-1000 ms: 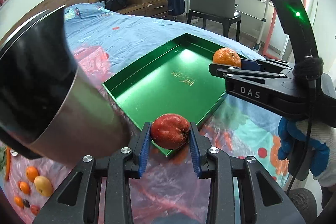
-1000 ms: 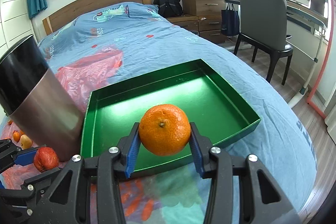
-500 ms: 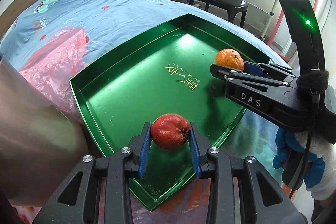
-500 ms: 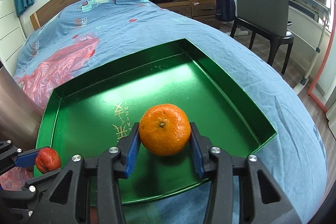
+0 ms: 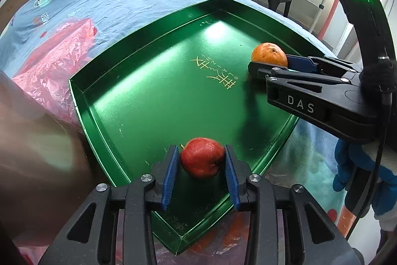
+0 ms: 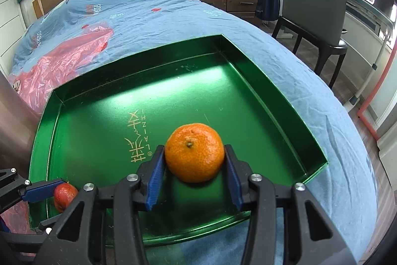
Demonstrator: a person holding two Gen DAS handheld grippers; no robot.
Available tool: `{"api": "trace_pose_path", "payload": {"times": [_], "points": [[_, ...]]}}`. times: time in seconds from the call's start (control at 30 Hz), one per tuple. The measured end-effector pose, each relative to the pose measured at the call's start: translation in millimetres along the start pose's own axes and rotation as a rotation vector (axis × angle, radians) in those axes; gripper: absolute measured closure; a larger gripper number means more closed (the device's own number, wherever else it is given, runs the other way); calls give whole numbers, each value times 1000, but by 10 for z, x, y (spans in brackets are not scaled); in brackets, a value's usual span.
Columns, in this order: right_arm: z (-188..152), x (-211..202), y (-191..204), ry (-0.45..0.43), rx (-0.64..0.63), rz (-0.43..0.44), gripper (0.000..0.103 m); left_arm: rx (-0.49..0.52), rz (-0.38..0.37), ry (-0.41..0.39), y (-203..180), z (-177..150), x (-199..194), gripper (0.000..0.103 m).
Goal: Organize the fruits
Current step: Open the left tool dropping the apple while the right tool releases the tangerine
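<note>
Bed fills the scene, covered by a blue printed sheet, with a crumpled red plastic bag lying on it to the left. On the near part of the bed sits a shallow green tray, square with low upright walls and gold lettering on its floor. A smooth metal cylinder looms blurred at the left edge, beside the tray's left wall.

The right gripper reaches into the tray's near right part. Its blue-padded fingers have just been opening, and the orange mandarin rests on the tray floor between them; a narrow gap shows at each side, so the fruit is released rather than clamped. A blue-gloved hand carries this gripper in the left wrist view.

The left gripper is over the tray's near corner. Its fingers have likewise just been opening, and the red apple sits on the tray floor between them, stem to the left. The left pad stands clear of it; the right pad is close against it, and I cannot tell whether they touch.

Apple and mandarin lie well apart inside the tray.
</note>
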State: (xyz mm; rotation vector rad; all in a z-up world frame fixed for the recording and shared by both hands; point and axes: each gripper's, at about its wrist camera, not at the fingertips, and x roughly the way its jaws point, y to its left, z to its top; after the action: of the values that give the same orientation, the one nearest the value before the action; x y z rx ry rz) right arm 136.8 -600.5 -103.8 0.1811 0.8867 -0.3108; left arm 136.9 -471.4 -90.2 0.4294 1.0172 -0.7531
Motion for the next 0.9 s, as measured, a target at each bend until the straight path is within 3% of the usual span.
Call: {"api": "trace_pose_path", "payload": {"times": [0.07,0.1,0.27,0.43,0.67,0.9], "points": [[17,-98,24,-16,-3,2,35,-2,6,-15,20,-6,-72,60],[25,-161,38,-26,-5,2,34,0,7,-26,22,-20,-130,59],[58,-541,106,-74,2,5,34,8,-1,-82,12,-110,-510,56],[-31,-1025,254,-129,19,25,34,-2,-4,-147,44,-388,-1013,40],[-234,-1671,676,-192,-5,80,34,-61,25,-188,277,-910,-1616,38],[-501,-2154,1312,-224,-73,171,34,-137,119,-201,580,-1547,-2054,38]]}}
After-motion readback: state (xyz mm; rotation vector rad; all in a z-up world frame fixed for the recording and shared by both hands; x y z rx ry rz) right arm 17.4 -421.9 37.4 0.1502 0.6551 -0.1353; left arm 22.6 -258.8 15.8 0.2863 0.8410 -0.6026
